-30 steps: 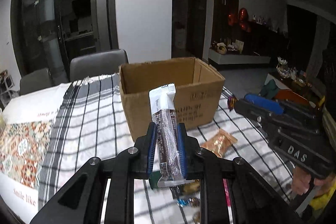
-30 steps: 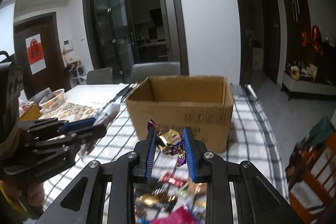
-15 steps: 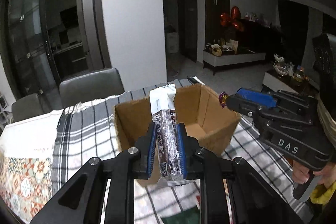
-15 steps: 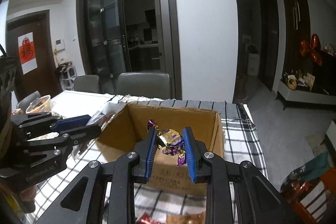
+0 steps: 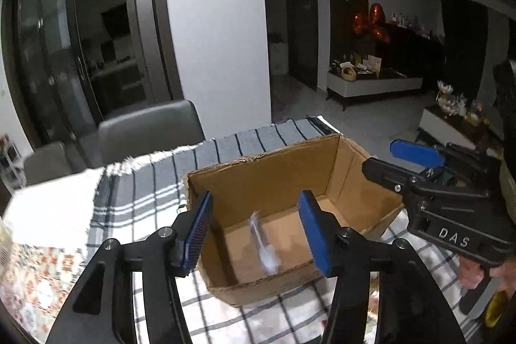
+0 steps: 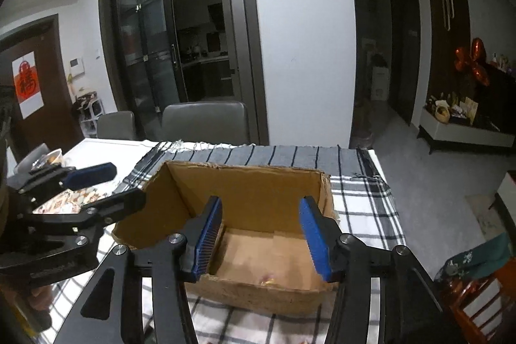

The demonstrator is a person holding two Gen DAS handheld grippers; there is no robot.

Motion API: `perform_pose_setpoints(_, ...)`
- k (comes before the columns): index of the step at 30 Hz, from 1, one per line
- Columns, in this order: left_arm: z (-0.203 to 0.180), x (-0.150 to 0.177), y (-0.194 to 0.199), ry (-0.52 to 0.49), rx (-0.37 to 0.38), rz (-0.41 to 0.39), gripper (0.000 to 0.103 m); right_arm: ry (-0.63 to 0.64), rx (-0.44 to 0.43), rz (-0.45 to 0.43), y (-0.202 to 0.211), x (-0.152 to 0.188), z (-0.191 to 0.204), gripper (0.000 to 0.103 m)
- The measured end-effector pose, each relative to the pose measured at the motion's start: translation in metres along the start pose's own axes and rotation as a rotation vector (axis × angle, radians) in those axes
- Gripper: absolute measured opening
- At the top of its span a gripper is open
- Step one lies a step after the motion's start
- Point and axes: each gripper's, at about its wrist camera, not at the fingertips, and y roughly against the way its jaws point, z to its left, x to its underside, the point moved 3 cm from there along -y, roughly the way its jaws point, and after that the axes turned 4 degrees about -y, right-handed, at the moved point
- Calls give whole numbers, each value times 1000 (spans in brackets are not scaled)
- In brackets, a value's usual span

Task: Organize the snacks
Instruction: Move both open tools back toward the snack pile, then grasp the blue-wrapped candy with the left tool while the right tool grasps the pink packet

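An open cardboard box (image 5: 351,160) stands on the checked tablecloth; it also shows in the right wrist view (image 6: 245,182). My left gripper (image 5: 254,229) is open above the box's near side. A white-and-brown snack bar (image 5: 262,244), blurred, is in the box below it. My right gripper (image 6: 261,236) is open over the box. A small purple-gold candy (image 6: 267,279) lies blurred on the box floor. The right gripper also shows in the left wrist view (image 5: 416,157), and the left gripper in the right wrist view (image 6: 96,186).
Grey chairs (image 5: 148,131) stand behind the table. A patterned mat (image 5: 29,279) lies left of the checked cloth (image 5: 138,202). A bowl (image 6: 48,157) sits at the far left. The table's right edge (image 6: 383,182) drops to the floor.
Both grippers have opened over the box. The snack bar has left the left gripper and the candy has left the right gripper; both are now inside the box.
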Motion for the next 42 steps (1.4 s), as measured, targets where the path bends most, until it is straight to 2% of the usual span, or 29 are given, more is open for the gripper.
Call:
perform_pose_setpoints(4,-5,14,23,13,-12,-38,61,6,6,-27,22,14,5,51)
perform_pose_setpoints(9,-10,28,50,28,-15,-59,61,19,15,-71,55,30,14,51)
perform_pose_setpoints(20,-40,71,100,-41,34,-101,61,-31,28,-112,110,70,20,51)
perform_pose_setpoints(28,-51,106,118,-52,49,-101,61,-52,49,-71,125,113,27,51)
perform_pose_setpoints(35,-64,145,117,-77,72,-41,61,-99,53,20,124,158,24,51)
perform_pose_setpoints(42,-73,169,106,-70,120,11,61,-144,53,105,116,188,18,51)
